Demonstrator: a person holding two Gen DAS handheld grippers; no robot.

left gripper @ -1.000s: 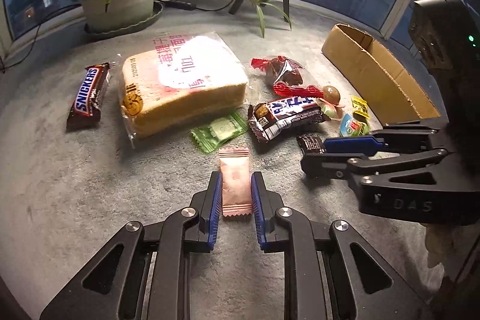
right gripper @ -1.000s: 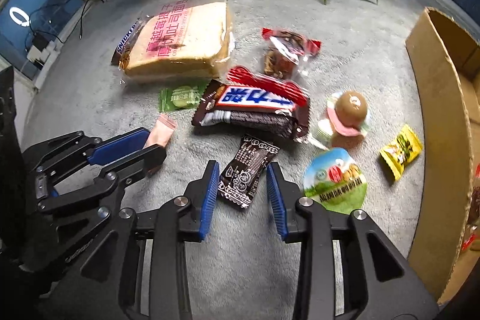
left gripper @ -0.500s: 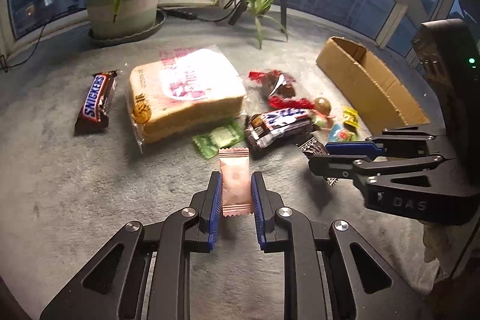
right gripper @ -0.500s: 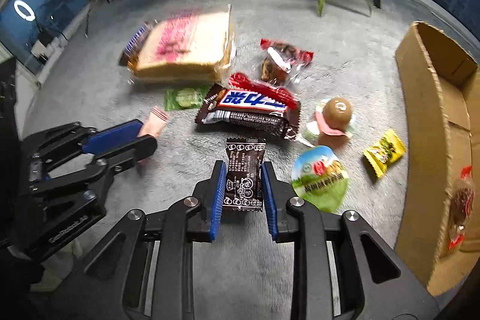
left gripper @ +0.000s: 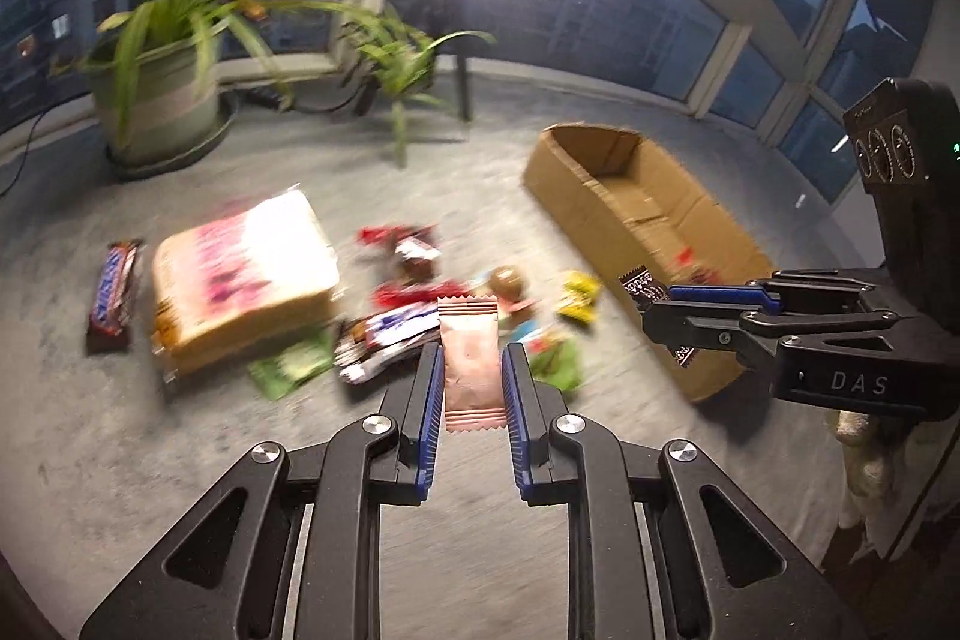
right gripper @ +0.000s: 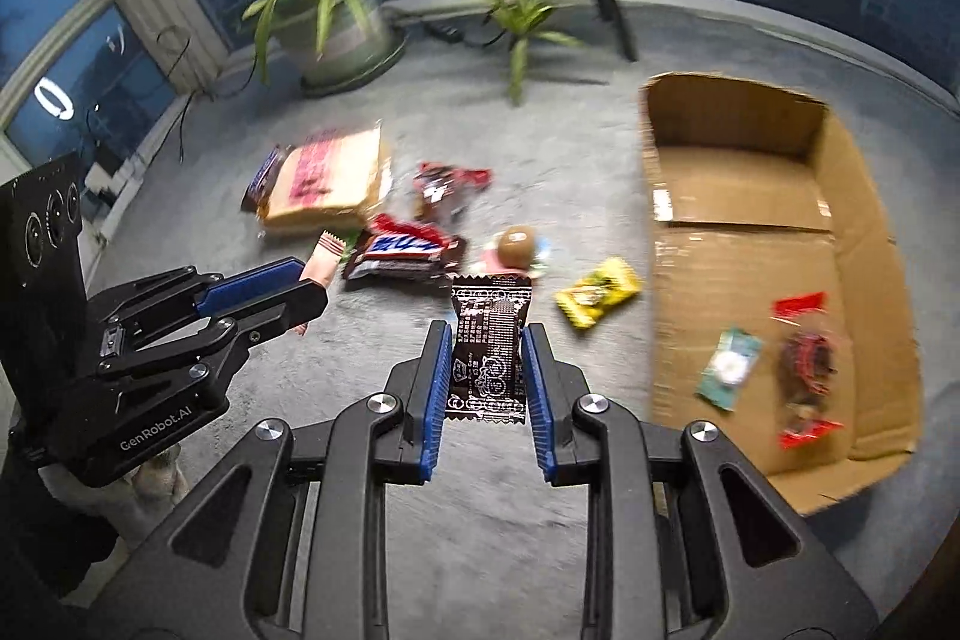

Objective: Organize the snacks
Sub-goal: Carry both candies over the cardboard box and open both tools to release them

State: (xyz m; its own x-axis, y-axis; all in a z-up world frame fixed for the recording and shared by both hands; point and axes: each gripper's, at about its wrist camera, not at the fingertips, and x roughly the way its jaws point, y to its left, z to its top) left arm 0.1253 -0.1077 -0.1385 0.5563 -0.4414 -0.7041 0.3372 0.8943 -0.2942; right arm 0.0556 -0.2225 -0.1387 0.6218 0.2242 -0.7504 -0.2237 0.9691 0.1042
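My left gripper (left gripper: 472,370) is shut on a pink snack packet (left gripper: 470,361) and holds it up off the carpet; it also shows in the right wrist view (right gripper: 282,289). My right gripper (right gripper: 486,355) is shut on a dark brown snack packet (right gripper: 489,349), raised above the carpet left of the open cardboard box (right gripper: 840,244); it also shows in the left wrist view (left gripper: 660,316) beside the box (left gripper: 606,220). Loose snacks lie on the carpet: a bread loaf (left gripper: 240,274), a Snickers bar (left gripper: 111,289), a chocolate bar (right gripper: 402,253) and a yellow packet (right gripper: 594,292).
The box holds a teal packet (right gripper: 729,367) and a red-wrapped snack (right gripper: 804,364). A large potted plant (left gripper: 159,100) and a smaller plant (left gripper: 399,70) stand at the back by the windows. A green packet (left gripper: 294,364) and a round brown sweet (right gripper: 519,244) lie among the snacks.
Both grippers have risen off the carpet with their packets held. The views tilted up and moved toward the box, so more of the box inside now shows.
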